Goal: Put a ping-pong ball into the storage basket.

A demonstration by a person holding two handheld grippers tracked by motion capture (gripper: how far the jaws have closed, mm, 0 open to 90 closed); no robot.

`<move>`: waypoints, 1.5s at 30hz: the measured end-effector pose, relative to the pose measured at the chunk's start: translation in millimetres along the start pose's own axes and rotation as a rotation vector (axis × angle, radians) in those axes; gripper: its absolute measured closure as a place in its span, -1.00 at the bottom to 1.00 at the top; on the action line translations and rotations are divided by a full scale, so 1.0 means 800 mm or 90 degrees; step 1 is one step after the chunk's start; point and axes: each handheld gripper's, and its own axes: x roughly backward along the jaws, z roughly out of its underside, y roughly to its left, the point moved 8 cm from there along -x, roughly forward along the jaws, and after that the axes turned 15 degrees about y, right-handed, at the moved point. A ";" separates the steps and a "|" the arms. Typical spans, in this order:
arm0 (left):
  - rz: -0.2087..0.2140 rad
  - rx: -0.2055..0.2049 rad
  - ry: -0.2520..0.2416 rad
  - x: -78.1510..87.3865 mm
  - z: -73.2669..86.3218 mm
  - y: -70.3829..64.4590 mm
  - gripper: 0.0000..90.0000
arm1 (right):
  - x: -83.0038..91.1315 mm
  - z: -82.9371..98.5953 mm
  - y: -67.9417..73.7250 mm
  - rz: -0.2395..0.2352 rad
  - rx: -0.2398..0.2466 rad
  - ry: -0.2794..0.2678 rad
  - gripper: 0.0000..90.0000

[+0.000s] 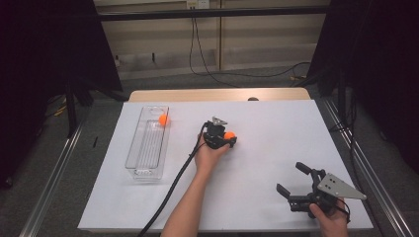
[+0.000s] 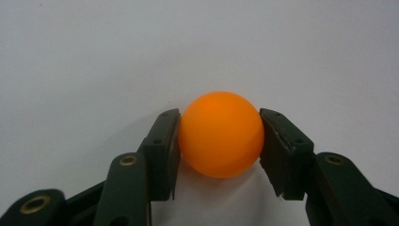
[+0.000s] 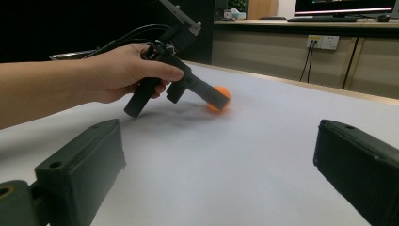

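Observation:
My left gripper (image 1: 230, 139) sits near the middle of the white table sheet (image 1: 276, 118), shut on an orange ball (image 1: 229, 134) that rests on the sheet. In the left gripper view both pads press the sides of this ball (image 2: 220, 134). A second orange ball (image 1: 163, 119) lies at the far end of a clear plastic bin (image 1: 147, 148) to the left. My right gripper (image 1: 289, 176) hovers near the front right, open, with nothing between its fingers. The right gripper view shows the left gripper (image 3: 220, 100) and its ball (image 3: 224, 89) farther off.
The bin stands lengthwise along the sheet's left side. A black cable (image 1: 170, 190) trails from the left gripper toward the front edge. A wooden table edge (image 1: 217, 95) runs behind the sheet, with dark curtains on both sides.

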 end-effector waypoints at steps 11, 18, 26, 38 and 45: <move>0.010 -0.014 0.010 0.016 0.003 -0.007 0.13 | 0.000 0.000 0.000 0.000 0.001 0.000 -0.95; 0.003 -0.027 0.015 0.029 0.008 -0.006 0.13 | 0.000 0.000 0.000 0.000 0.001 -0.002 -0.95; 0.001 -0.037 0.020 0.042 0.013 -0.008 0.13 | -0.001 0.000 0.001 -0.001 0.002 0.000 -0.95; 0.020 -0.046 0.024 0.053 0.020 -0.016 0.13 | -0.001 0.001 0.001 -0.001 0.003 0.001 -0.95; 0.019 -0.053 0.029 0.057 0.025 -0.016 0.13 | -0.001 0.000 0.002 -0.001 0.005 0.000 -0.95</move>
